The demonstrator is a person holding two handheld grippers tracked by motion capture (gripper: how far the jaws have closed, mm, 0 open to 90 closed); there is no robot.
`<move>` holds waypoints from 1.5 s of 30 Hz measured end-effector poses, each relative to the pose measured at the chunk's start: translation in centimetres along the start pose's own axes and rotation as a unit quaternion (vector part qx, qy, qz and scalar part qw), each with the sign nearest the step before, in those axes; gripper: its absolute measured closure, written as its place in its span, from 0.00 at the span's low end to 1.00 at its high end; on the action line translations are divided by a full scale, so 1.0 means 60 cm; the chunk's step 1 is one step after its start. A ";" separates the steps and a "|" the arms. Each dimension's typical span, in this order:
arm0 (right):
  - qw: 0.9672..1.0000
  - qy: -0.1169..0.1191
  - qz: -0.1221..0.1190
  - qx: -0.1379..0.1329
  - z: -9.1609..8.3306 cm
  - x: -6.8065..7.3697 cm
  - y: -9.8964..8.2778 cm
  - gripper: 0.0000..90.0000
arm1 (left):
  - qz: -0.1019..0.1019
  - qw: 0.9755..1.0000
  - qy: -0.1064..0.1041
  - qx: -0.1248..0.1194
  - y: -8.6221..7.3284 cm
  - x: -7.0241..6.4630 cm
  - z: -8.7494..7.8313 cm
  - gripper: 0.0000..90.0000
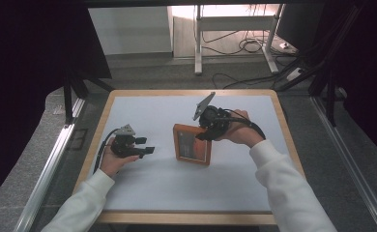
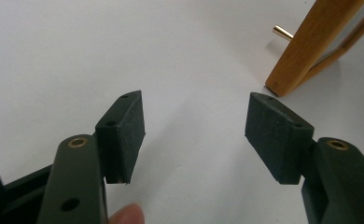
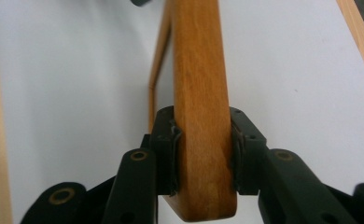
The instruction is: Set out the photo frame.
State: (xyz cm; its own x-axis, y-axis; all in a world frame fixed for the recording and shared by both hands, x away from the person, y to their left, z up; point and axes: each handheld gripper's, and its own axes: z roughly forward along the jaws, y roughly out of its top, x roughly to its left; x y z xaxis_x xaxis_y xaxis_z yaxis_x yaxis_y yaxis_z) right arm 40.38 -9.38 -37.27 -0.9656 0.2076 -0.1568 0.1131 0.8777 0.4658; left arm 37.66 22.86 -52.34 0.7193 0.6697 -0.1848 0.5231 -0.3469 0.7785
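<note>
Wooden picture frame [image 1: 192,144] stands upright, top edge clamped in R gripper [image 1: 207,131]; L gripper [image 1: 145,151], jaws apart & empty, sits well left of frame.

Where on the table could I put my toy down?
The white table is bare along the near edge, between both sleeves, and across the far strip behind the wooden picture frame. The middle is crowded: the right gripper clamps the frame, the left gripper hovers beside it.

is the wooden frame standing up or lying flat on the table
Standing up, tilted. The wooden frame leans on a thin back leg, its lower corner on the table, while the right claw pinches its top edge.
</note>
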 end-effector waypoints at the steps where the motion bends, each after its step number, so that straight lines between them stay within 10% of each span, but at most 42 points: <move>1: 1.000 -0.001 0.003 0.001 0.001 -0.004 -0.002 0.74 | 0.000 1.000 0.000 0.000 0.000 0.000 0.000 0.42; 32: 0.996 -0.068 0.060 -0.026 0.038 -0.049 -0.010 0.50 | 0.004 1.000 -0.002 0.001 0.000 -0.003 0.003 0.41; 45: 0.980 -0.112 0.123 -0.109 -0.020 -0.008 -0.060 0.33 | 0.007 1.000 0.007 0.002 0.001 -0.009 0.003 0.42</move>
State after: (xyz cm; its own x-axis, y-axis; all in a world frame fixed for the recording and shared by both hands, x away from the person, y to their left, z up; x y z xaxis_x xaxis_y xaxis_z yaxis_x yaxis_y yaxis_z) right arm 40.17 -13.15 -37.79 -0.8374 0.5118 -0.1919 0.2592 0.6809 0.6850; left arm 37.36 22.37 -52.29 0.7200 0.6739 -0.1656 0.5153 -0.3594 0.7780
